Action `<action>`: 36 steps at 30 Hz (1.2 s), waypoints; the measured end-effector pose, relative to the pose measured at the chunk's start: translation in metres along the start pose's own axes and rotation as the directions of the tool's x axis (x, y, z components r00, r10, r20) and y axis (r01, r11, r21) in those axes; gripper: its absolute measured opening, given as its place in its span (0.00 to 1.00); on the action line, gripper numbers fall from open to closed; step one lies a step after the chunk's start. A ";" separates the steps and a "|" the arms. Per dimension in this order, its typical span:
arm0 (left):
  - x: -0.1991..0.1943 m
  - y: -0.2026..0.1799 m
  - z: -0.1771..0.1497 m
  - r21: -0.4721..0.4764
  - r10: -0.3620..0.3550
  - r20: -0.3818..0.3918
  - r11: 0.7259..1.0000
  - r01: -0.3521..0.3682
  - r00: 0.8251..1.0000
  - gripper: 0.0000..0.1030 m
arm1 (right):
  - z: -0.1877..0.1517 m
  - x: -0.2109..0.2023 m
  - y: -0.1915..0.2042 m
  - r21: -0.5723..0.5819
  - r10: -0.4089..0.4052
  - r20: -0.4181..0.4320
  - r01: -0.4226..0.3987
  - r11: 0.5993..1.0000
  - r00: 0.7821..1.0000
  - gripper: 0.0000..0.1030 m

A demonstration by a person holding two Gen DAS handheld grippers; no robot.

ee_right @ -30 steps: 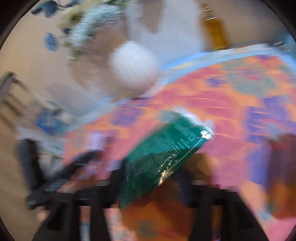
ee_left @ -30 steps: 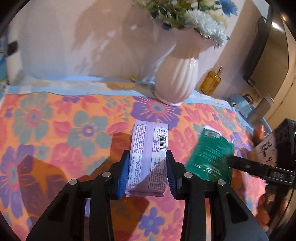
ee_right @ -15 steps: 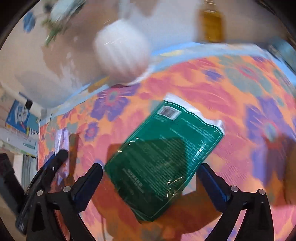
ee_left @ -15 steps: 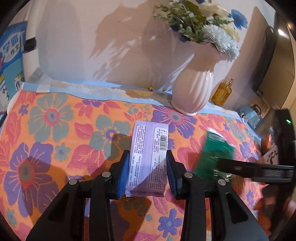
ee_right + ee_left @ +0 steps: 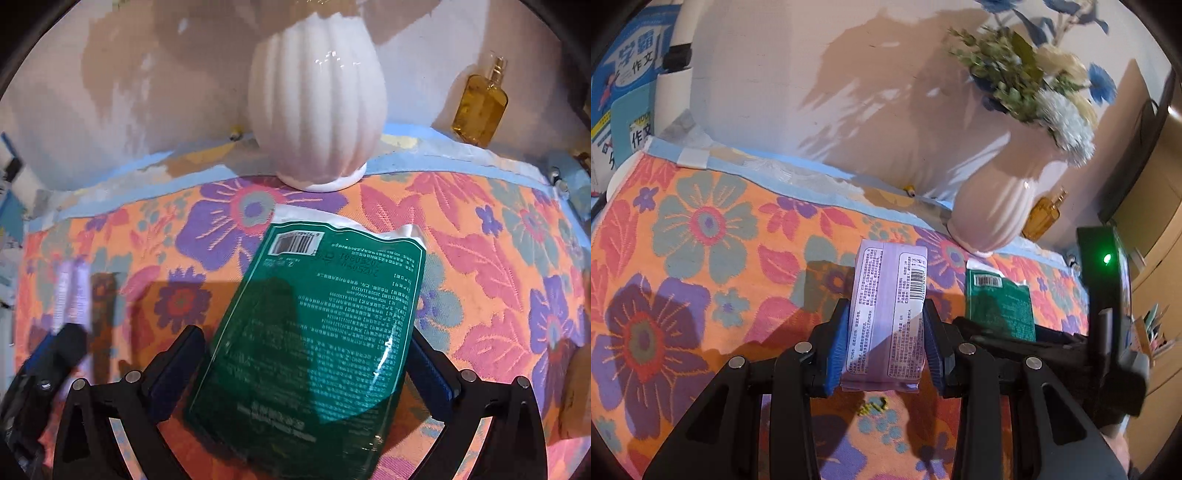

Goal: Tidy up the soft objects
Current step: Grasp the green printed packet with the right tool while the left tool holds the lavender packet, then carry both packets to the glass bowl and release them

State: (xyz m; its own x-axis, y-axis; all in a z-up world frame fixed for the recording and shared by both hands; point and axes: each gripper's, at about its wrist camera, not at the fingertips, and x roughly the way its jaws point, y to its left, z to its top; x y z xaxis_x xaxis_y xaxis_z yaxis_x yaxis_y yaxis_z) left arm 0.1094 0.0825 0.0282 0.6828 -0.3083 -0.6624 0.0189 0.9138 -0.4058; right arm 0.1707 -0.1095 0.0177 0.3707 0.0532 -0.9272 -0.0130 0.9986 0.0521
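Purple pack clamped in the left gripper; green pouch free between the right gripper's wide-apart fingers.

The purple pack runs lengthwise up centre frame above the floral cloth. The green pouch lies flat, long axis toward the white vase, neither pad pressing it.

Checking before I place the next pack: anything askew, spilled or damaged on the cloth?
The green pouch lies askew on the floral cloth, between the open right gripper's pads. Nothing looks spilled or damaged.
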 end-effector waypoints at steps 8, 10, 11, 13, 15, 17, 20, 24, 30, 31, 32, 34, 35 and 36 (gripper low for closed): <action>0.001 -0.001 -0.001 -0.001 -0.017 -0.008 1.000 0.017 1.000 0.33 | -0.023 -0.023 0.008 -0.133 0.110 0.089 -0.098 0.986 0.990 0.58; 0.003 -0.008 -0.004 0.023 -0.026 -0.012 0.999 0.027 1.000 0.33 | -0.037 -0.036 -0.005 -0.156 0.216 0.086 -0.201 0.967 0.973 0.47; 0.003 -0.011 -0.006 0.036 -0.029 -0.015 0.999 0.030 0.999 0.33 | -0.045 -0.041 -0.012 -0.164 0.247 0.085 -0.231 0.959 0.965 0.35; 0.004 -0.017 -0.009 0.067 -0.030 -0.017 0.997 0.031 0.999 0.33 | -0.060 -0.051 -0.025 -0.174 0.288 0.080 -0.271 0.947 0.954 0.30; 0.005 -0.021 -0.011 0.086 -0.027 -0.016 0.996 0.029 1.000 0.33 | -0.077 -0.060 -0.044 -0.160 0.319 0.075 -0.304 0.939 0.945 0.30; 0.005 -0.024 -0.013 0.101 -0.025 -0.014 0.995 0.026 1.000 0.33 | -0.089 -0.064 -0.061 -0.157 0.364 0.047 -0.353 0.922 0.930 0.30; 0.001 -0.024 -0.013 0.107 -0.028 -0.002 0.994 0.028 1.000 0.33 | -0.102 -0.065 -0.082 -0.107 0.355 -0.015 -0.355 0.929 0.935 0.64; -0.001 -0.017 -0.011 0.082 -0.032 0.003 0.996 0.032 0.999 0.33 | -0.102 -0.067 -0.086 -0.052 0.383 -0.026 -0.383 0.922 0.924 0.70; 0.000 -0.018 -0.011 0.085 -0.029 0.002 0.996 0.029 1.000 0.33 | -0.084 -0.051 -0.059 0.075 0.301 0.016 -0.302 0.950 0.953 1.00; -0.001 -0.019 -0.011 0.090 -0.026 0.007 0.996 0.026 1.000 0.33 | -0.082 -0.050 -0.052 0.078 0.257 0.016 -0.257 0.963 0.966 1.00; -0.002 -0.020 -0.011 0.091 -0.025 0.011 0.996 0.024 1.000 0.33 | -0.078 -0.046 -0.039 0.068 0.198 0.014 -0.199 0.978 0.980 1.00; -0.004 -0.019 -0.009 0.089 -0.024 0.026 0.996 0.021 0.999 0.33 | -0.071 -0.039 -0.014 -0.003 0.090 0.007 -0.090 0.996 0.996 1.00; -0.006 -0.018 -0.008 0.083 -0.027 0.031 0.996 0.024 0.999 0.33 | -0.071 -0.036 -0.005 -0.039 0.041 0.011 -0.040 0.998 0.999 1.00; -0.007 -0.016 -0.007 0.076 -0.033 0.033 0.997 0.031 0.999 0.33 | -0.071 -0.033 0.003 -0.069 0.000 0.025 0.002 0.998 1.000 1.00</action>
State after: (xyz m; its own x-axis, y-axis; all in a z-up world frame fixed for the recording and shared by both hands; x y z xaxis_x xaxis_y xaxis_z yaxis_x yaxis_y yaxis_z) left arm 0.0994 0.0683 0.0346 0.7057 -0.3296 -0.6271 0.0954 0.9213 -0.3770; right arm 0.0929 -0.1076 0.0221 0.3941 0.0528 -0.9176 -0.0765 0.9968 0.0245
